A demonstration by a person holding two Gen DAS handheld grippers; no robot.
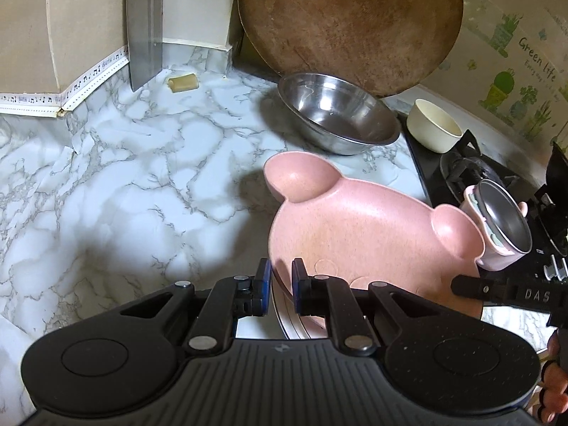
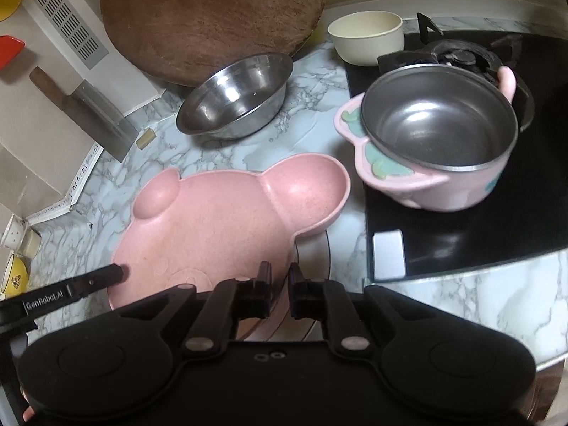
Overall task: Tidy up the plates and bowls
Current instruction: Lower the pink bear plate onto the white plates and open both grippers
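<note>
On the counter, near edge: pink bear plate atop a stack of plates | left tool and right tool narrow, each apparently nipping the rim | step: placing stack | next: level, free both tools.

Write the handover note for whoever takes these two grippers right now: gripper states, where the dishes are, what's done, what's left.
Left gripper: shut on the near rim of the pink bear-shaped plate.
Right gripper: shut on the same plate's other near edge, where another plate lies beneath it.
Steel bowl: loose on the marble counter, tilted against the round wooden board.
Cream bowl: at the stove's back corner.
Pink pot with steel liner: on the stove.
Done: both grippers hold the pink plate.
Left: set it down; gather the bowls and pot.
</note>
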